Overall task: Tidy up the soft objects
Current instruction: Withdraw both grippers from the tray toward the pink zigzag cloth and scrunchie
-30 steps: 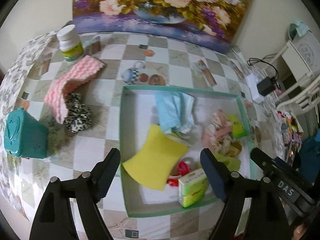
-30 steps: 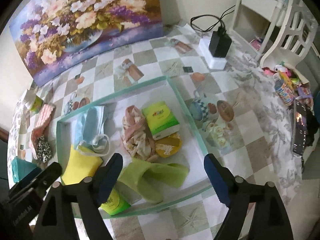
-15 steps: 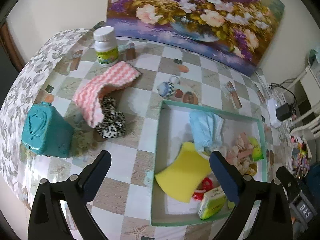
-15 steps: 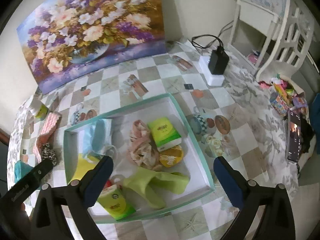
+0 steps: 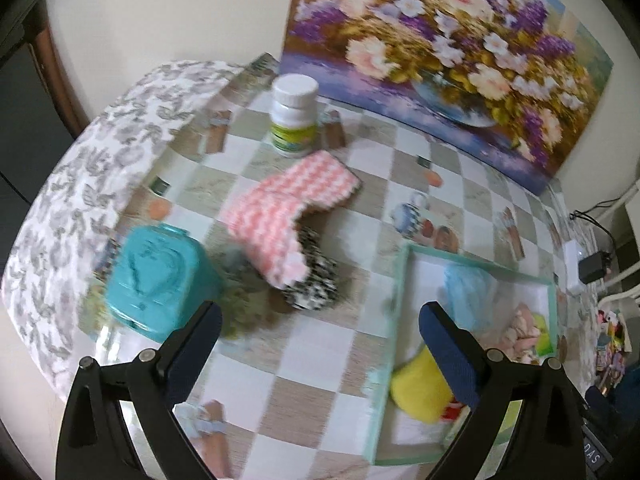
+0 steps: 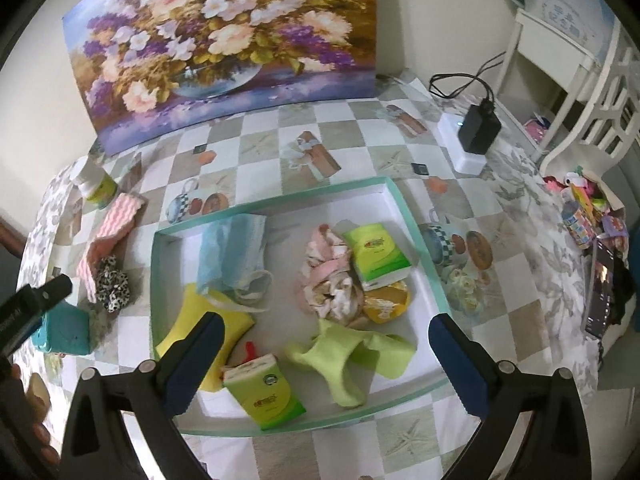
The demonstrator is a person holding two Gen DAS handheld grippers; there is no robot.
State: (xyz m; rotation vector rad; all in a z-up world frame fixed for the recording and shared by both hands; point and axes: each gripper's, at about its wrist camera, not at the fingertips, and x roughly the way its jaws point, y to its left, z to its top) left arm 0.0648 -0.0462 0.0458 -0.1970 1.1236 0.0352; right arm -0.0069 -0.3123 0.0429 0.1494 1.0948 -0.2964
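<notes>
Since a second ago my left gripper (image 5: 318,322) has swung away from the shallow teal-rimmed tray (image 5: 396,280) toward the loose things at its 9 o'clock side, so the tray now sits at 3 o'clock in my left view instead of dead ahead. My right gripper (image 6: 324,330) has drawn back a little, and more of the tray (image 6: 416,236) shows between its fingers.

Both pairs of fingers are spread wide and hold nothing.

In my left view, the pink-and-white knitted cloth (image 5: 288,204) lies folded on the checked table (image 5: 304,368), its lower end draped over the leopard-print scrunchie (image 5: 316,284), which touches it. At 9 o'clock from the scrunchie stands the turquoise plastic box with a heart on its lid (image 5: 156,276). At 12 o'clock, just beyond the cloth, stands the white-capped pill bottle with a green label (image 5: 294,120). This view is blurred.

In my right view, the tray holds the light blue face mask (image 6: 232,252) at its 10 o'clock corner, with the yellow sponge (image 6: 200,320) touching it at 6 o'clock. Near the middle lies the pink-and-cream crumpled fabric (image 6: 328,280), against the green tissue pack (image 6: 376,256) and the orange-yellow packet (image 6: 386,300). The lime green cloth (image 6: 348,360) lies toward 5 o'clock, and a second green tissue pack (image 6: 264,394) toward 7 o'clock, with something small and red (image 6: 250,350) just behind it.
</notes>
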